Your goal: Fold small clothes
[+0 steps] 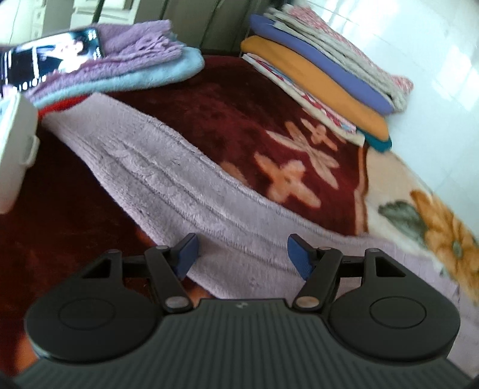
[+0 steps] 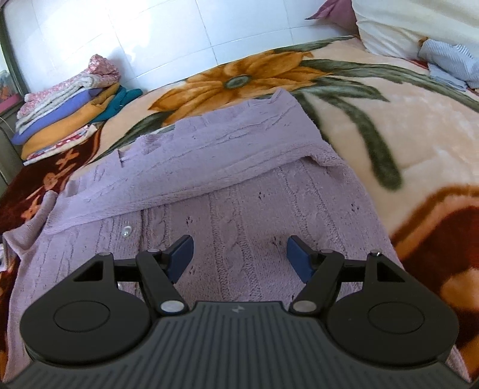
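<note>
A lilac cable-knit cardigan (image 2: 227, 167) lies on the flowered blanket (image 2: 374, 125), with one side folded over across its upper half and a clear button (image 2: 127, 231) showing near the front edge. My right gripper (image 2: 239, 242) hovers open just above the cardigan's lower part, with only flat knit below its blue pads. In the left wrist view a long strip of the same cardigan (image 1: 167, 167) runs diagonally across the dark red part of the blanket (image 1: 233, 98). My left gripper (image 1: 242, 242) is open over its near end, with nothing pinched.
A stack of folded clothes (image 1: 323, 68) (image 2: 69, 110) sits by the tiled wall. A phone (image 1: 51, 57) rests on folded purple and blue fleece (image 1: 143, 59). A white object (image 1: 15, 143) stands at the left edge. A pillow (image 2: 404, 24) and blue striped cloth (image 2: 449, 62) lie far right.
</note>
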Demonstrator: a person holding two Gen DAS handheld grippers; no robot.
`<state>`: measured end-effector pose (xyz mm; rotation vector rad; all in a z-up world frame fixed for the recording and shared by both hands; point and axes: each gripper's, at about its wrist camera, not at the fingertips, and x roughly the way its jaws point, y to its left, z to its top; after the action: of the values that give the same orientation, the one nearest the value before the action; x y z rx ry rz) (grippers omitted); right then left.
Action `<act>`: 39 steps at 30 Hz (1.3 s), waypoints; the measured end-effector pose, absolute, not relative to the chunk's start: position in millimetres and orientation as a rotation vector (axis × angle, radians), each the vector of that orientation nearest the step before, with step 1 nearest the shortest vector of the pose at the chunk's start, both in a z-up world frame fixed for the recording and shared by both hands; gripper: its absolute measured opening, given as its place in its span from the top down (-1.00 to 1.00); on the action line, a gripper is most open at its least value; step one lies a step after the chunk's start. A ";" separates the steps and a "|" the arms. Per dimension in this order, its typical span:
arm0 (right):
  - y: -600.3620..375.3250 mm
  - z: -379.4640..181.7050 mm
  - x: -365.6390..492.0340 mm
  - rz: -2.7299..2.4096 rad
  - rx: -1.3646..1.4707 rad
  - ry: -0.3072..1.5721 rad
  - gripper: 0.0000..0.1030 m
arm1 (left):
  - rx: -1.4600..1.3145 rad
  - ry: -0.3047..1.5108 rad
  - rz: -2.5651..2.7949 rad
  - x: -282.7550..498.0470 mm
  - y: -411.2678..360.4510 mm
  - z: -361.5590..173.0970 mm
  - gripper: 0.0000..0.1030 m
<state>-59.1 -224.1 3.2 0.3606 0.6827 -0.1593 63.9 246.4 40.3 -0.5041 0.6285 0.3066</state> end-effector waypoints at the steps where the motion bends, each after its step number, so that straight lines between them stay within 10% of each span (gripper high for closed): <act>1: -221.6 3.0 -59.5 -0.165 0.352 0.682 -0.47 | -0.516 0.618 0.306 64.8 248.1 38.6 -0.32; 14: -207.1 -4.1 -54.4 -0.229 0.309 0.702 -0.49 | -0.420 0.540 0.245 78.0 252.5 29.3 -0.30; 24: -208.4 -6.4 -55.2 -0.226 0.326 0.693 -0.54 | -0.437 0.518 0.245 74.6 264.1 27.6 0.82; 39: -217.2 -6.9 -59.6 -0.211 0.377 0.667 -0.55 | -0.432 0.488 0.214 56.7 249.6 57.6 0.93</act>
<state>-59.6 -217.2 -6.9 0.3767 0.6673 -0.2108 56.7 249.6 57.6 -0.4320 0.4883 0.2140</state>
